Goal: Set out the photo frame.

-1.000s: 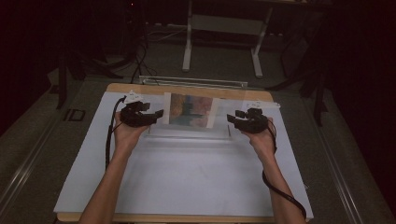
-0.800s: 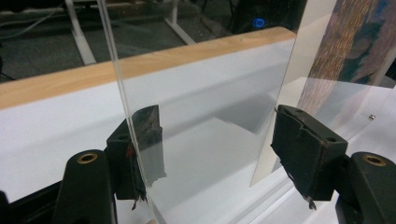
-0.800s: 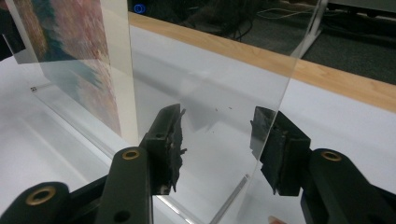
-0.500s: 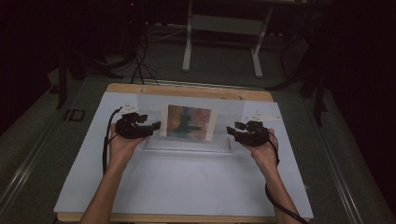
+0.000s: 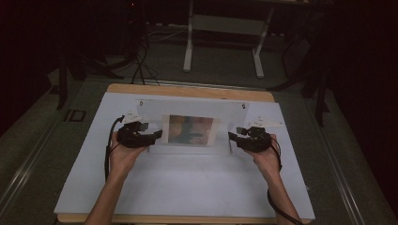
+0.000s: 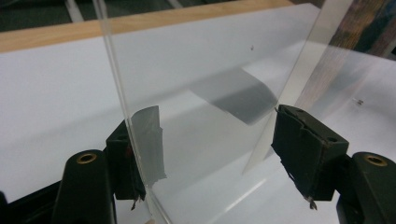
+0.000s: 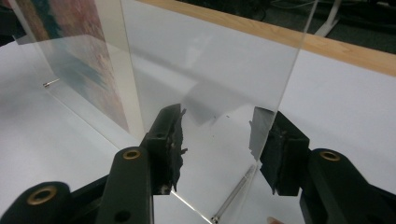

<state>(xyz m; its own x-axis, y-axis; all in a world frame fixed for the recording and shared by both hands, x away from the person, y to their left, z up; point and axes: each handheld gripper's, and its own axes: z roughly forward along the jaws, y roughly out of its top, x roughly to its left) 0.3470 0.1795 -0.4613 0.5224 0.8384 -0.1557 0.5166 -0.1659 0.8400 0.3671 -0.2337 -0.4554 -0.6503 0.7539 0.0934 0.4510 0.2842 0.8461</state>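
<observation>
We hold both hand-held grippers wide open: the left hand-held gripper and right hand-held gripper straddle opposite ends of the clear acrylic frame, standing mid-surface, unclamped.

Clear panel stood on table, centre. Left gripper at its left edge, right gripper at right. Picture within panel.

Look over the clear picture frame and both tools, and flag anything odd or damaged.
The black pads on the right tool look torn and ragged at their edges, and a pad on the left tool is frayed too. The clear frame stands upright, with no crack that I can see.
</observation>
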